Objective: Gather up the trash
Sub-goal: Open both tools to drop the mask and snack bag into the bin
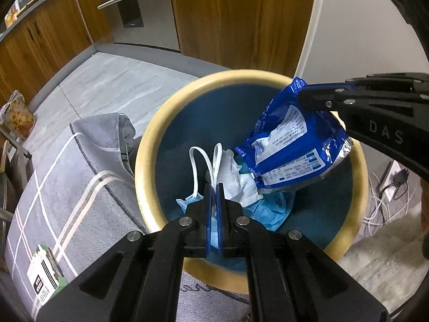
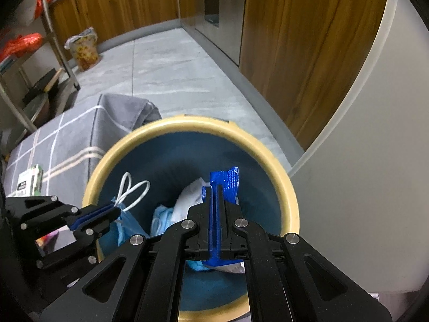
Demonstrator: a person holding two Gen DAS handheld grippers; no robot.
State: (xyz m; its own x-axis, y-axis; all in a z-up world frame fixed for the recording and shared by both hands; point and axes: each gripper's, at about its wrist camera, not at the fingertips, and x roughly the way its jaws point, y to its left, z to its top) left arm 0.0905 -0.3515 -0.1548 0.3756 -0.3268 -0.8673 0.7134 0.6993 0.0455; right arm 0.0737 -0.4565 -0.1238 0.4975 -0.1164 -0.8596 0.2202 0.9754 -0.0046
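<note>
- Blue snack wrapper: hangs over the open mouth of the bin, pinched at its top edge. Thin foil film, printed back, silver inner lip showing. Judged very light, crinkly and slick; a grip on a flat sealed edge suits it better than the puffed middle.
- Right gripper: fingers closed tight on the wrapper's upper edge.
- Face mask: pale blue, soft, limp, held above the bin's left side; white ear loops stand up free. Judged near weightless; loops could snag on the fingers at release.
- Left gripper: fingers narrow, clamped on the mask fabric.
- Bin interior: white tissue and another blue mask already lie at the bottom.
- Beside the bin: grey checked cloth covering a table, a small carton on it.
</note>
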